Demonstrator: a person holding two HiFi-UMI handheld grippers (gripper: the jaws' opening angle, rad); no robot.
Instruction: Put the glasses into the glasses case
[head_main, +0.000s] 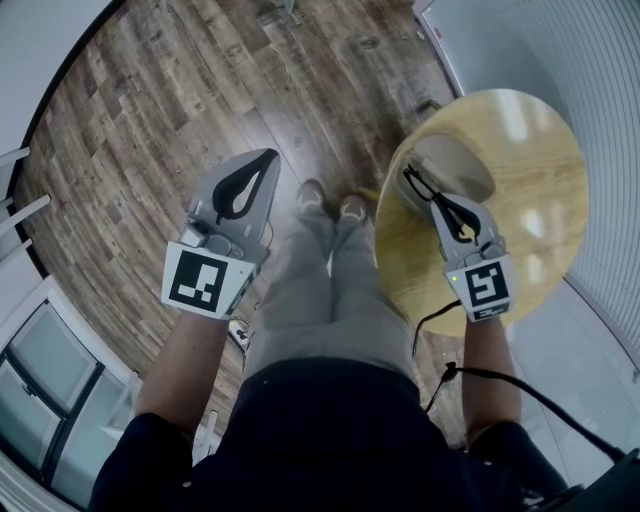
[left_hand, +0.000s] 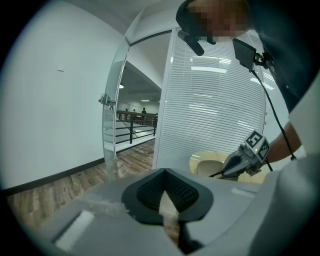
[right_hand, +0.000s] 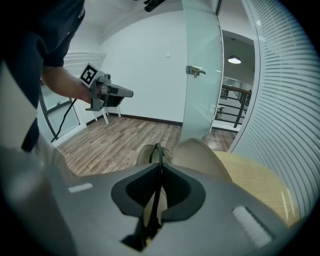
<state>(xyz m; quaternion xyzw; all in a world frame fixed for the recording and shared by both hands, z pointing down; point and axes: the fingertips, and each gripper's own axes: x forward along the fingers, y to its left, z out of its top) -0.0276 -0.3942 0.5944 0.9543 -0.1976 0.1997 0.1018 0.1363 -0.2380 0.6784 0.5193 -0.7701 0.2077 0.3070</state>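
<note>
Glasses (right_hand: 158, 151), one pair, pinched in right hand-held gripper (head_main: 438, 199); left hand-held gripper (head_main: 271, 155) closed empty; one case (head_main: 462, 165)

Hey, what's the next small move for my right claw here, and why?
Probably ease the right claw down and forward a little, into the open case on the table. It is shut on the glasses, and they seem to sit at the case's near rim, not yet lying inside.
</note>
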